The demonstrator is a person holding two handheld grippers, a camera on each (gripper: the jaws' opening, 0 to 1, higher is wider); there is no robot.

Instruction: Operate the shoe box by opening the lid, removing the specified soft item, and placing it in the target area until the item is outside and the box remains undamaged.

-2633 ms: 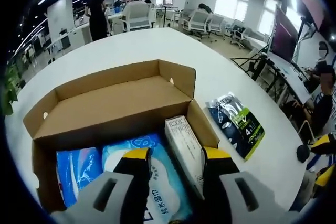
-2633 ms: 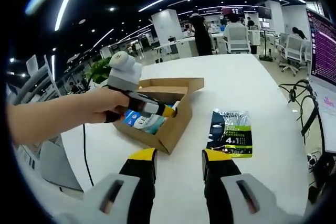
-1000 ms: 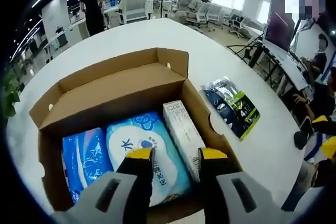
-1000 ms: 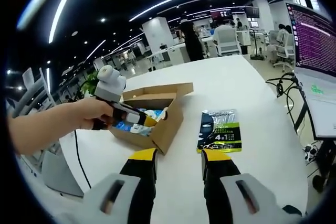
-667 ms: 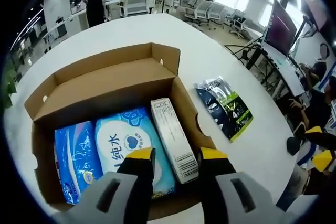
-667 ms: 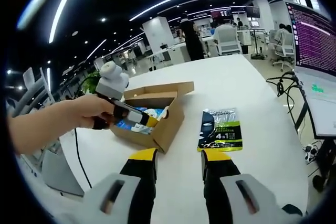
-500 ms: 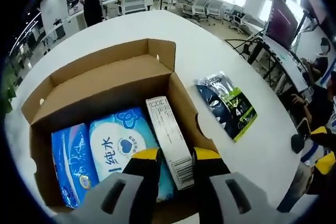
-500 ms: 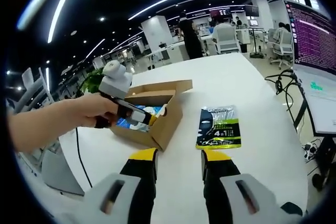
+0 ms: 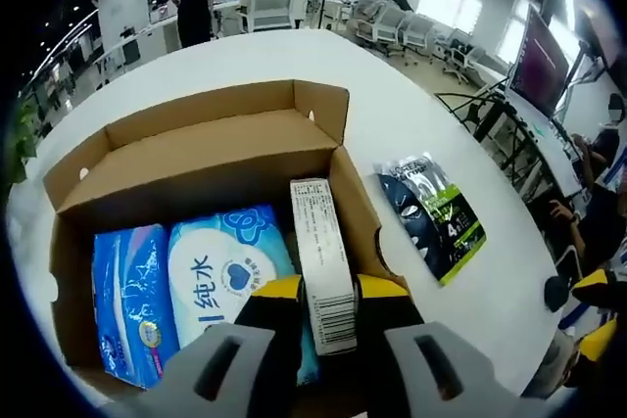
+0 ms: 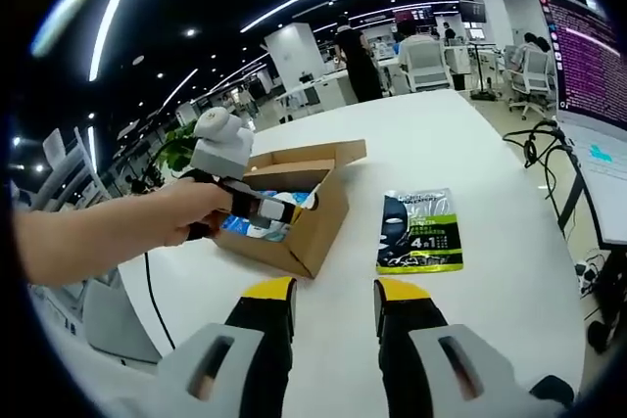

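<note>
The open brown cardboard shoe box [image 9: 196,159] is seen on the white round tabletop [image 9: 392,124], its lid folded back on the far side. Inside it, a light blue soft tissue pack with a heart mark [image 9: 230,276] lies in the middle, with a darker blue soft pack [image 9: 127,301] just beside it against the box's left wall. A narrow white carton with a barcode [image 9: 321,261] stands along the right wall of the box, touching the light blue pack.

The left gripper [image 9: 328,291] is held over the near edge of the box, and its yellow-tipped jaws are closed against the two sides of the white carton's near end — the carton is gripped between them. In the right gripper view the same gripper [image 10: 284,210] is seen reaching into the box [image 10: 304,217] from the left, held in a person's hand [image 10: 186,214].

Outside the box, a flat black-and-green foil packet [image 9: 431,217] lies on the tabletop near the box's right wall, apart from it; in the right gripper view it [image 10: 419,232] is seen between the box and the tabletop's right edge.

The right gripper [image 10: 333,299] is held above the near part of the tabletop, well apart from the box — its jaws are spread with nothing between them.

Beyond the tabletop's far edge, white office chairs [image 9: 269,7] and desks are seen, and a monitor [image 10: 593,56] stands off the right edge.
</note>
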